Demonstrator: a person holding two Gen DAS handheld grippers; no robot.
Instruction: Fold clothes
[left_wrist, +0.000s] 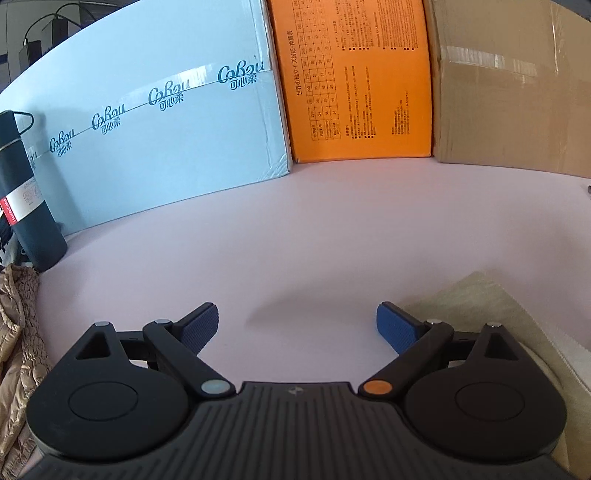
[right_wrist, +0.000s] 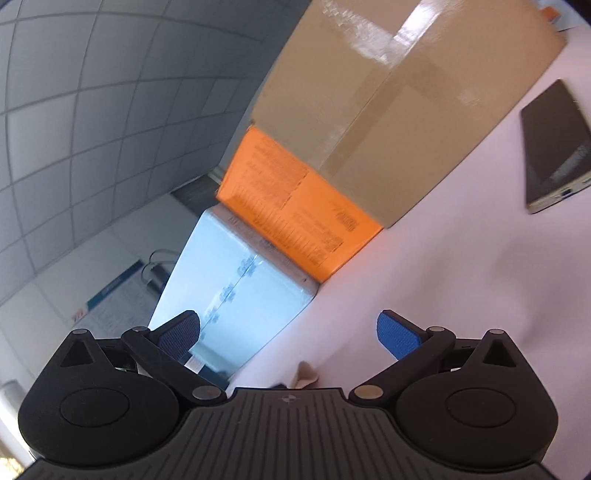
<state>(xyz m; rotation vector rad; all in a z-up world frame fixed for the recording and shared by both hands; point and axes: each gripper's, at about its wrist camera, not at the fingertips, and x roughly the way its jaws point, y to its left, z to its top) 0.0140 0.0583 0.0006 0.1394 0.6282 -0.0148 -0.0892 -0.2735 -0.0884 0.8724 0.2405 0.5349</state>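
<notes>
In the left wrist view the left gripper hangs over the pale pink table with its blue-padded fingers spread wide and nothing between them. A folded cream garment lies at the lower right of the frame, partly under the right finger. A quilted tan garment sits bunched at the lower left edge, just beside a dark bottle. Along the back stand a light blue carton, an orange box and a brown cardboard box, side by side.

The right wrist view is tilted. The right gripper also has its fingers wide apart and empty. A flat dark device lies on the table at the upper right.
</notes>
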